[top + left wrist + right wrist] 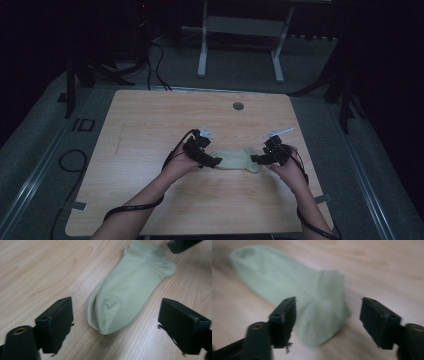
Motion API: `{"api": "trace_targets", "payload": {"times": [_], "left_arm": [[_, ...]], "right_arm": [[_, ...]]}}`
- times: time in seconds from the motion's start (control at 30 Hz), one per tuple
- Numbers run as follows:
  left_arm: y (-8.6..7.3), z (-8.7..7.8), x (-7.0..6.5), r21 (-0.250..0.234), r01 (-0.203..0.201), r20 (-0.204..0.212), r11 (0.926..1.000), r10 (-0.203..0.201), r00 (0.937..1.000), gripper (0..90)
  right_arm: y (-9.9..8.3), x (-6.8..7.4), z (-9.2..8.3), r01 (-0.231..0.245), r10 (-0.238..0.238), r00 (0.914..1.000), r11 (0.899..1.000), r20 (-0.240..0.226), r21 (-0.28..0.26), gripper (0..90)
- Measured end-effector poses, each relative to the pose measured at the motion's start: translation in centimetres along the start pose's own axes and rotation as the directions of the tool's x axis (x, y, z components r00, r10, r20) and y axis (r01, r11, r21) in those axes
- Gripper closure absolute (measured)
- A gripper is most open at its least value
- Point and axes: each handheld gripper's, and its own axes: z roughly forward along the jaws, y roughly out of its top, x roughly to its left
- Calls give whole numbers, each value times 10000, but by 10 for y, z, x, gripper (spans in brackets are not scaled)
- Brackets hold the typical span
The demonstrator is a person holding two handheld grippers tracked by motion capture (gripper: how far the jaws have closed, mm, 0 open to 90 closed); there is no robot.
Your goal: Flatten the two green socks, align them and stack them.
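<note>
A pale green ankle sock (235, 160) lies flat on the wooden table (150, 120), lengthwise between my two grippers. My left gripper (212, 162) is at its left end. In the left gripper view the toe of the sock (130, 287) lies between the wide-apart jaws of that gripper (118, 318), and neither pad touches it. My right gripper (256, 159) is at the other end. In the right gripper view, which is blurred, the cuff end of the sock (294, 290) lies between and ahead of the separated jaws of that gripper (331, 318). A jaw of the right gripper (182, 245) shows beyond the sock.
A round grommet hole (238, 106) sits near the table's far edge. Behind the table stand a white desk frame (240, 45), cables on the floor (155, 65) and dark stands at both sides. Bare wood surrounds the sock.
</note>
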Motion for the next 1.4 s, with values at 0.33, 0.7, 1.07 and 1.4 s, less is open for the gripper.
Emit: {"api": "trace_targets", "payload": {"times": [0.33, 0.7, 1.07, 1.4], "left_arm": [[-27, -8, 4, -235, 221, 134, 9995, -218, 9997, 60], [-51, -22, 5, -710, 734, -308, 9948, -757, 9967, 20], [-80, -37, 6, -359, 871, -303, 9955, -882, 9956, 20], [-105, -53, 0, -448, 896, -450, 9950, -916, 9948, 20]], "right_arm": [[-16, 2, -2, 357, -354, 9993, 9990, 120, -254, 146], [-29, 1, -10, 650, -619, 9973, 9945, 403, -822, 141], [-52, -5, -19, 470, -364, 9957, 9911, 856, -1246, 142], [-80, -12, -20, 275, -147, 9953, 9906, 955, -1341, 142]]}}
